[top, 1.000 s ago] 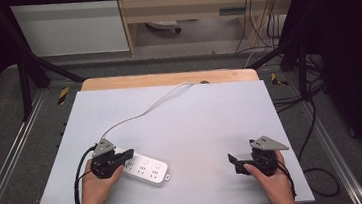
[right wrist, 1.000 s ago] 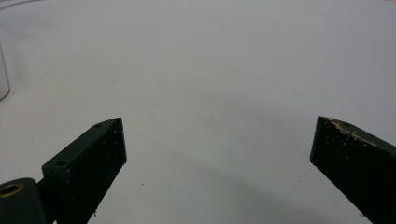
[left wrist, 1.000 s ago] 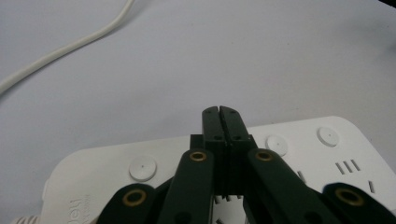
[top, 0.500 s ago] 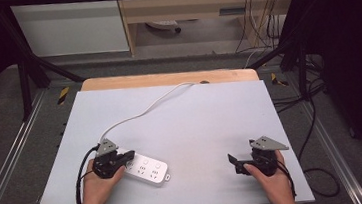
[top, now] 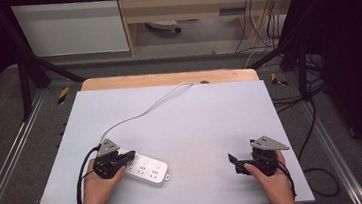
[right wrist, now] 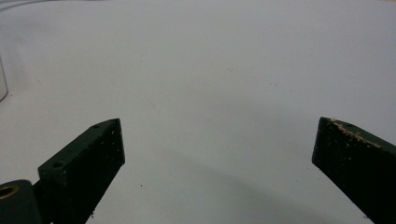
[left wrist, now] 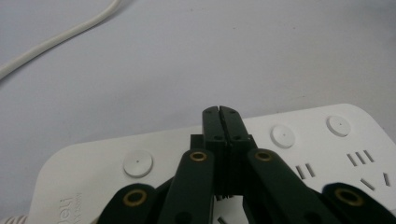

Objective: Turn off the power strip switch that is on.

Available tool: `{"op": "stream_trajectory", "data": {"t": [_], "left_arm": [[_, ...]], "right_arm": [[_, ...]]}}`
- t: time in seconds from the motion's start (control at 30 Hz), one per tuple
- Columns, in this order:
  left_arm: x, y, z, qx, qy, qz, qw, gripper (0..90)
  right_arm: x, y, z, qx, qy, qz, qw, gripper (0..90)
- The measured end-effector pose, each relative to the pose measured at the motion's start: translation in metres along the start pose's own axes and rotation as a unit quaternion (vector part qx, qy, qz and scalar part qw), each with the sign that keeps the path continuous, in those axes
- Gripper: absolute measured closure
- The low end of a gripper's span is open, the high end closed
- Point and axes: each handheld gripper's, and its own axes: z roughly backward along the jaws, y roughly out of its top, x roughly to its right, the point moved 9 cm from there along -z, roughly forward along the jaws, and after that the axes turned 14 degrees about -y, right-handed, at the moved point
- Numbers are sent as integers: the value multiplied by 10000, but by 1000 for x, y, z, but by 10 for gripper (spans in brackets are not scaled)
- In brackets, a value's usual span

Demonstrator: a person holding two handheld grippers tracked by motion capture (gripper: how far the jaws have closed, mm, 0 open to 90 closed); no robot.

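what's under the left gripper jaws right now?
The white power strip lies on the table under the shut left gripper, whose jaws sit over its top face between round buttons. The sockets directly beneath them are covered; whether the tips touch cannot be told.

Left gripper (left wrist: 219, 112) closed, right gripper (right wrist: 217, 149) (seemingly) agape

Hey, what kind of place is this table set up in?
Probably a lab or workshop rigged for recording, not a home. A grey table stands inside a black metal frame, loose cables hang behind it, and a white power strip lies by the left hand-held gripper.
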Motion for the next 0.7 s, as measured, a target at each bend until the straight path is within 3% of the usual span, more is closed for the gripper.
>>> {"op": "stream_trajectory", "data": {"t": [0.7], "left_arm": [[-1,-2,-2,-134,120,-100,9998,900]], "right_arm": [[-2,-1,0,-38,28,-8,10000,30]]}}
